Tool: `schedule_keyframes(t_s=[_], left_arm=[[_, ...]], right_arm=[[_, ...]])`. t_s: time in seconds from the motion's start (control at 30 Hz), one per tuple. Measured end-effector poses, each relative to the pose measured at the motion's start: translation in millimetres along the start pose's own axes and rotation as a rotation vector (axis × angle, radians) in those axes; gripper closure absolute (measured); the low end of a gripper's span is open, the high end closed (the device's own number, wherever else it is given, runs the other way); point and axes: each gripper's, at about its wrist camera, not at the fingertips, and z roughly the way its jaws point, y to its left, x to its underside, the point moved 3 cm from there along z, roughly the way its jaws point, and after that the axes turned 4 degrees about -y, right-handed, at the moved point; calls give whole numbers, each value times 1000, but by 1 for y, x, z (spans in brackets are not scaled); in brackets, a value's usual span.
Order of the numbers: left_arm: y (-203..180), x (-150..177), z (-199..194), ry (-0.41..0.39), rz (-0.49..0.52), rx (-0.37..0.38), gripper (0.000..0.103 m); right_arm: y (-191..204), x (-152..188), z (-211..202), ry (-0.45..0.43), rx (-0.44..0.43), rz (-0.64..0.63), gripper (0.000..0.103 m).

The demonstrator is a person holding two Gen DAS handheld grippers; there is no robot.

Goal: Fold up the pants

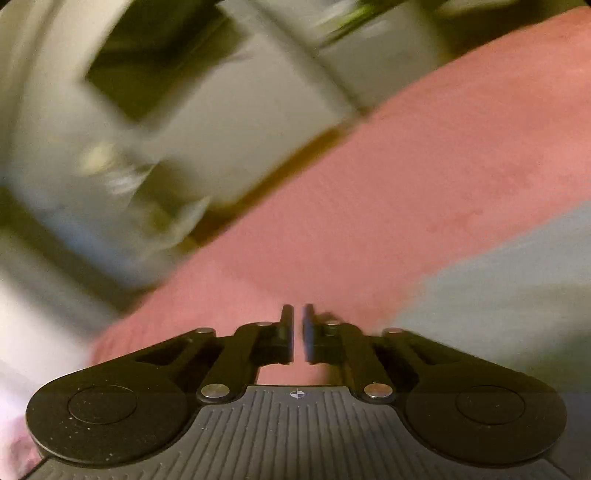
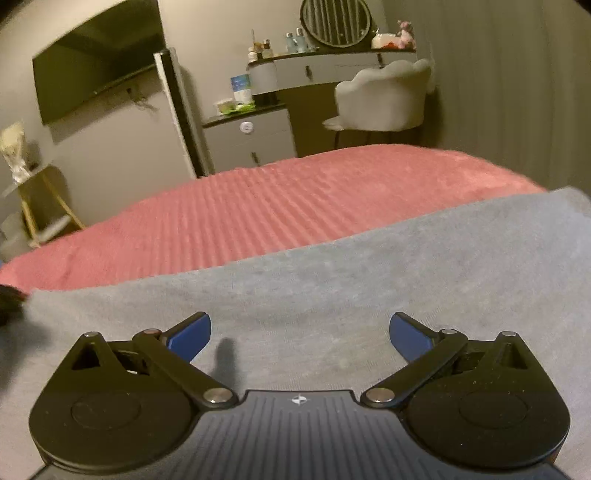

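Grey knit pants point(image 2: 369, 280) edge borders bare pink ribbed bedspread point(image 2: 258, 210) beyond; right gripper point(image 2: 300, 332) spread empty; left gripper point(image 1: 297, 332) closed, surroundings blurred.

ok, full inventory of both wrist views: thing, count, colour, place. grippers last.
pants: 1, grey, spread flat on the bed nearest the right wrist camera
blanket: 1, pink, ribbed, covers the bed beyond the pants
TV: 1, black, on the wall at upper left
chair: 1, white, at the vanity desk
vanity desk: 1, white, far wall, bottles on top
round mirror: 1, dark frame, above the desk
cabinet: 1, white, past the bed's far edge
side table: 1, yellow legs, far left
left gripper: 1, black, shut, nothing visible between the jaws, over the blanket
right gripper: 1, black with blue pads, open, over the pants
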Motion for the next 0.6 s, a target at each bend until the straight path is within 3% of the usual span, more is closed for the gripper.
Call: schedule_keyframes(t_s=[0.1,0.13,0.17,0.23,0.3,0.37,0.43,0.5,0.6], left_arm=[[39,10,-22,31,-337,329,86],[44,16,-37,9,-383,390,72],[45,23,-53,-21,-397,416,45],[34,45,-83,-86,-368,419,17],[14,69,-90,-84,-307,417,15],[-3,90,-82,-53,-340,352,6],[8,103,-82,-10,-465,287,5],[23,107,-79,55,-556,284,6],[39,111,-86,81,-553,196,11]], right_arm=[[-8,-1,2,-1,63,-4,0],[-9,-2,2,-5,62,9,0],[-8,-2,2,-6,63,5,0],[-1,-1,3,2,43,-32,0],[9,4,4,20,17,-89,0],[15,10,5,26,28,-165,0],[17,13,5,24,37,-208,0],[16,14,5,16,30,-216,0],[17,18,4,-1,33,-244,0]])
